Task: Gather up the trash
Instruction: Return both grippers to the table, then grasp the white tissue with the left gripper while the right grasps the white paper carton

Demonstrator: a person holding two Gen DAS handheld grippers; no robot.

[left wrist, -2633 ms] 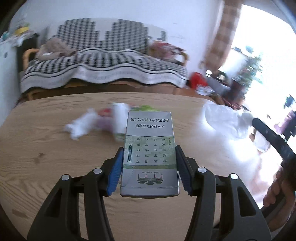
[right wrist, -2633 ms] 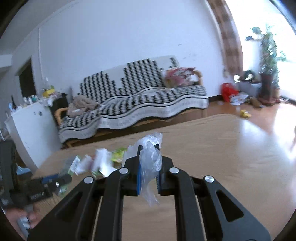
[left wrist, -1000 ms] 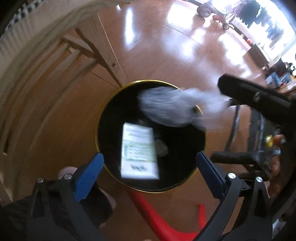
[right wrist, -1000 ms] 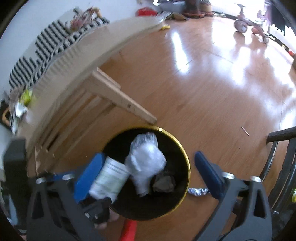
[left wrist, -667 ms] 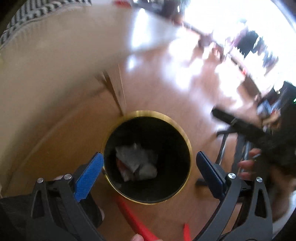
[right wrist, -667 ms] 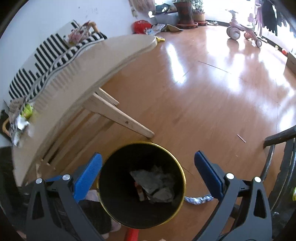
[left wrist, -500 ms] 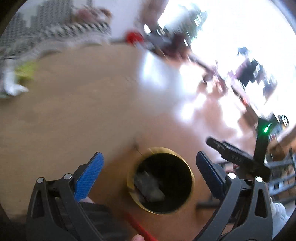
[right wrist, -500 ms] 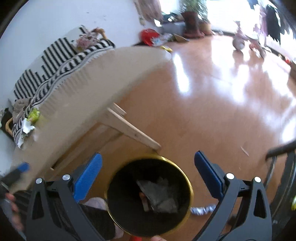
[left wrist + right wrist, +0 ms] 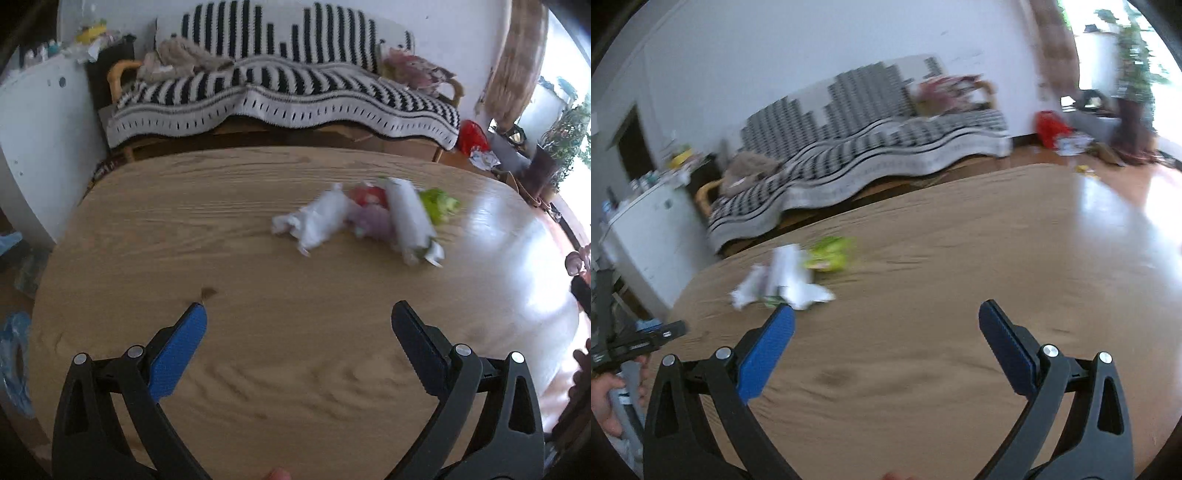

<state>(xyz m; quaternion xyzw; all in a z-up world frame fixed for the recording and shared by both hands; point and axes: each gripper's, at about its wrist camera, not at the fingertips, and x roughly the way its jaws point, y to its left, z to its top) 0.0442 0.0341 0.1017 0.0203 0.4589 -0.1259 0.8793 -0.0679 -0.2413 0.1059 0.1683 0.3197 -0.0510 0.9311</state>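
A small heap of trash lies on the round wooden table (image 9: 258,288): a crumpled white tissue (image 9: 317,221), a red and pink wrapper (image 9: 369,210), a white rolled packet (image 9: 410,221) and a green wrapper (image 9: 439,203). My left gripper (image 9: 295,314) hovers over the near part of the table, open and empty, well short of the heap. In the right wrist view the white wrappers (image 9: 783,284) and the green wrapper (image 9: 831,256) lie left of centre on the table (image 9: 960,277). My right gripper (image 9: 886,314) is open and empty, the heap just beyond its left finger.
A sofa with a black-and-white striped cover (image 9: 280,85) stands behind the table. A white cabinet (image 9: 33,122) is at the left. A red bag (image 9: 471,138) and a potted plant (image 9: 554,147) sit on the floor at the right. The person's hand (image 9: 605,402) holds the other gripper's handle.
Both grippers let go of the box and the plastic bag over the black bin, then swung up from the bin to the table. Both now point at the trash heap.
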